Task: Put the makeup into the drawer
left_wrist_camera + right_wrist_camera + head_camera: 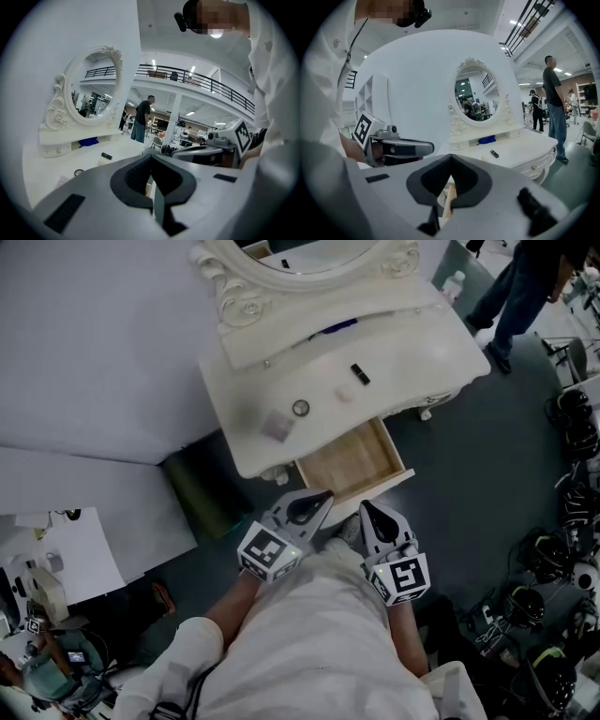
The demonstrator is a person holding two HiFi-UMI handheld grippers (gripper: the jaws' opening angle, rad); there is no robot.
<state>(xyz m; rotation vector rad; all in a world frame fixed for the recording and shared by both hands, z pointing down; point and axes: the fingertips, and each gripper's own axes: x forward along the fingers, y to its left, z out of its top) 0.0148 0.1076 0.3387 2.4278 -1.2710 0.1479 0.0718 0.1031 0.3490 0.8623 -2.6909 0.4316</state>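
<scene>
The white vanity table (422,348) has its wooden drawer (354,463) pulled open, and nothing shows inside. On the tabletop lie a black makeup tube (360,373), a small round compact (300,408), a pale round piece (345,393) and a greyish square packet (277,425). A blue item (337,327) sits on the shelf under the mirror. My left gripper (323,496) and right gripper (367,508) hover side by side just in front of the drawer, both shut with nothing in them. The tube (107,156) (494,153) lies well beyond both.
An oval mirror (476,96) stands at the back of the table. A dark green bin (202,488) sits under its left end. A person (525,282) stands on the floor beyond the table's right end. Headsets and cables (562,568) crowd the floor at right.
</scene>
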